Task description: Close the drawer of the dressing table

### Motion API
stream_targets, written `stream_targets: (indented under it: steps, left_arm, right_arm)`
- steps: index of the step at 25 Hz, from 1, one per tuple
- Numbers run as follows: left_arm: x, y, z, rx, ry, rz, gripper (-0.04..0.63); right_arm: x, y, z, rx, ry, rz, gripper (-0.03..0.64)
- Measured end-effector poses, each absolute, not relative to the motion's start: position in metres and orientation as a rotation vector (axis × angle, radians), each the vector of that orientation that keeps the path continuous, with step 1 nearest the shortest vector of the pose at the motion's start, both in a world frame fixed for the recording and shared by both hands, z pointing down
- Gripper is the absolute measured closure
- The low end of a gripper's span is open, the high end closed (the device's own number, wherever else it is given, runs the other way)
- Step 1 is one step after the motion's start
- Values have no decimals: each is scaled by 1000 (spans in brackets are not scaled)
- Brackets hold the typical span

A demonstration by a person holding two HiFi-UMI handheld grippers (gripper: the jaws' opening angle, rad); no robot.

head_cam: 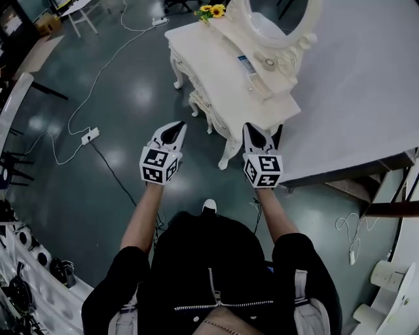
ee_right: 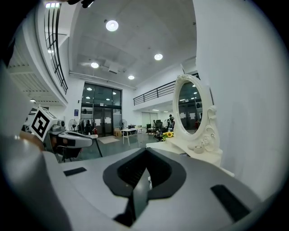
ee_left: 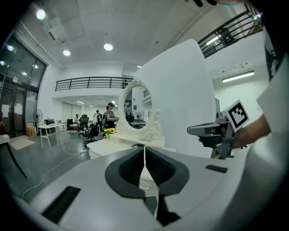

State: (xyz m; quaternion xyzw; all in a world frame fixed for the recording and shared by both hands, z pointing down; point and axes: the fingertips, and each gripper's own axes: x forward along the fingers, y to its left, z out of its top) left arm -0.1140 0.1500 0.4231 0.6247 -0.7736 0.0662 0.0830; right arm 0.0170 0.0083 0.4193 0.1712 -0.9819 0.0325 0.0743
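The cream dressing table [head_cam: 209,62] stands ahead on the grey floor, with an oval mirror [head_cam: 283,18] and sunflowers [head_cam: 213,10] on it. Its drawer front cannot be made out from here. My left gripper [head_cam: 173,131] hangs short of the table's near corner, shut and empty. My right gripper [head_cam: 254,133] is level with it, just off the table's near end, also shut with nothing between the jaws. In the left gripper view the table [ee_left: 113,146] lies beyond the closed jaws. In the right gripper view the mirror [ee_right: 189,108] rises to the right.
A tall white backdrop panel [head_cam: 353,85] stands right of the table. White cables and a power strip [head_cam: 90,135] lie on the floor to the left. A white table [head_cam: 78,10] stands far back left; racks of gear [head_cam: 26,275] line the left edge.
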Motion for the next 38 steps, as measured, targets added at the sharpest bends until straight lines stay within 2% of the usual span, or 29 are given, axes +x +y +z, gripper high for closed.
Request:
stream_targets:
  steps: [17,30,38]
  left_arm:
    - [-155,19,418,2053,-2191,190,569]
    - [-201,-153,422,2395,-1813,226,569]
    - [-226,-215,437,2503,-1633,247,569]
  right_arm:
    - [-6,-91,422,716,-2917,119,611]
    - [-40,-202,423,1146,-2754,167,611]
    - [-59,-242,432,1342,-2654,189,611]
